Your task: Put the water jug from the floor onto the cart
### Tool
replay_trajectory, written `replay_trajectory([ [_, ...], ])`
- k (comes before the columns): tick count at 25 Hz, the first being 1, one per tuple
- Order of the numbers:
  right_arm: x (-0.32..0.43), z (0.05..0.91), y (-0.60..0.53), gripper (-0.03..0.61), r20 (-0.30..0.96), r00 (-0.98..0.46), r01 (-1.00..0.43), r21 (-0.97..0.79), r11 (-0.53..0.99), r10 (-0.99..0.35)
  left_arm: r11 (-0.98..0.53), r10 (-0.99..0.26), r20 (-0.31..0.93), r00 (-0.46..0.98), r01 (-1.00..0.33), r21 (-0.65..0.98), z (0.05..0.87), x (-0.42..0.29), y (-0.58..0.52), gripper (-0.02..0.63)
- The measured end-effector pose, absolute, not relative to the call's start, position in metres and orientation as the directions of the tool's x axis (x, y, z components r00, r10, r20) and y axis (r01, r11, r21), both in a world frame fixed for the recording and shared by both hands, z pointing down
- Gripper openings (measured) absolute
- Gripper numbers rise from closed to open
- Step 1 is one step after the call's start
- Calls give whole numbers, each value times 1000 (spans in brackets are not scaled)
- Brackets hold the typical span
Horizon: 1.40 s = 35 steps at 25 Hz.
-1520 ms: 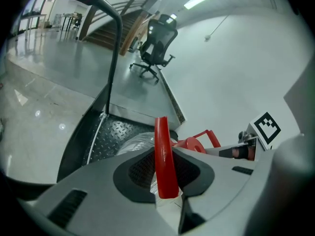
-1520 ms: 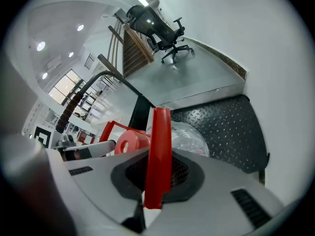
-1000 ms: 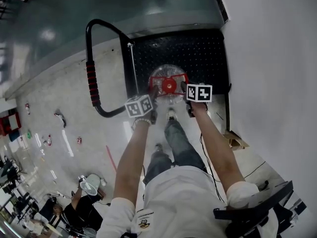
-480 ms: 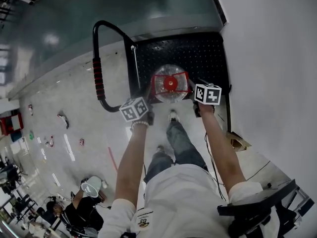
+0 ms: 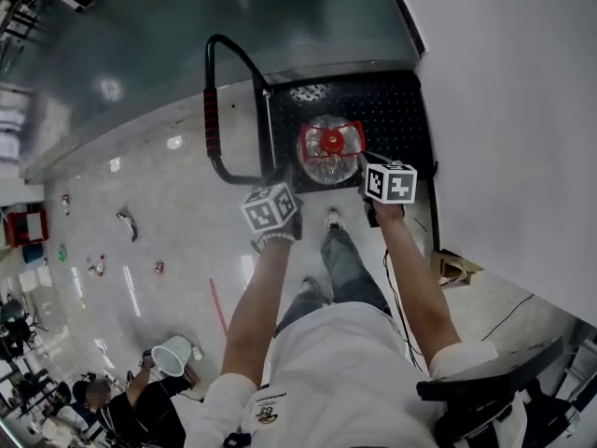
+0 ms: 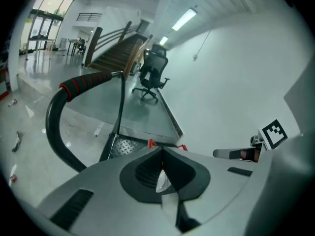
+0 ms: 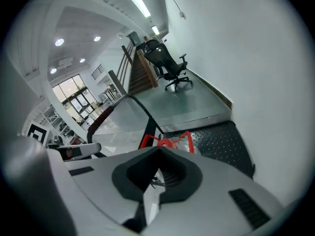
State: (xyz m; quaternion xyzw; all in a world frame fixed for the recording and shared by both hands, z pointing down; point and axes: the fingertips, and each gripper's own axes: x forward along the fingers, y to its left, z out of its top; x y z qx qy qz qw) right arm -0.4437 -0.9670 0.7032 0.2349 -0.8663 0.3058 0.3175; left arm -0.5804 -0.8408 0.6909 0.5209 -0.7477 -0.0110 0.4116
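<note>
The clear water jug [image 5: 326,152] with its red cap and red handle stands upright on the black studded deck of the cart [image 5: 396,110]. My left gripper [image 5: 285,179] hangs just left of the jug, my right gripper [image 5: 366,163] just right of it, both apart from it. Their jaws have just been closing and are now shut with nothing between them. In the left gripper view the shut gripper [image 6: 161,154] hides most of the jug; only red handle tips [image 6: 149,143] show. The right gripper view has the red handle [image 7: 171,141] above its shut gripper [image 7: 158,155].
The cart's black push handle with red grips [image 5: 213,119] rises at its left. A white wall [image 5: 504,110] runs close along the right. A raised platform with an office chair [image 6: 151,75] lies beyond. A cardboard box [image 5: 454,269] and a seated person [image 5: 140,395] are on the floor.
Both grippers have drawn back from the jug's sides and risen, and their jaws have gone shut. The jug stays standing on the cart deck.
</note>
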Motion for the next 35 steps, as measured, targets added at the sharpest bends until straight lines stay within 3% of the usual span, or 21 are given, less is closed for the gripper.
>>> replay_trajectory([
  [11,-396,577,-802,15,586,-758,-558,-355,750,-287,352,-832,553,-40,-809,471,593,-507,-705,5],
  [18,-354,524,-691,15,545,-749,-615,-360,702,-377,264,-877,480,18,-817,512,530,-480,-604,5],
  [35,-199,489,-663,15,463,-782,-601,-385,700,-416,171,-910,413,36,-875,454,479,-325,-581,5],
])
